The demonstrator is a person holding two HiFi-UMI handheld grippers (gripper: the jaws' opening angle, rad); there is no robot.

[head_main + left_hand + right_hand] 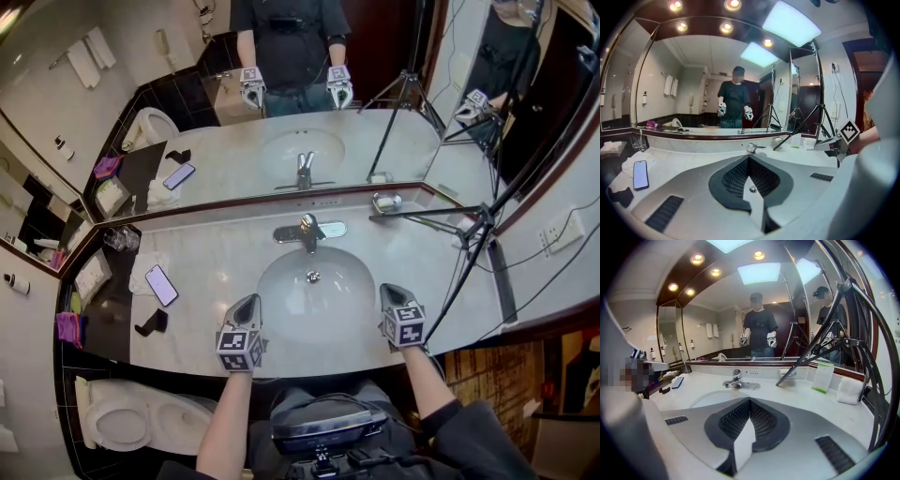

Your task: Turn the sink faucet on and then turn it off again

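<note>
The chrome faucet [307, 230] stands behind the oval white sink [286, 302], its lever over the spout, and I see no water running. Both grippers hover at the counter's near edge, well short of the faucet. My left gripper [249, 302] is at the sink's front left and shut, with nothing between its fingers. My right gripper [388, 291] is at the front right, also shut and empty. In the left gripper view the faucet [753, 147] lies straight beyond the closed left gripper [749, 160]. In the right gripper view the faucet [735, 380] sits a little left of the closed right gripper [750, 402].
A phone [161, 285] and a small black object [151, 322] lie left of the sink, with glasses [120, 239] behind them. A soap dish [385, 202] and a tripod [473, 225] stand at the right. A mirror backs the counter. A toilet [122, 420] is at lower left.
</note>
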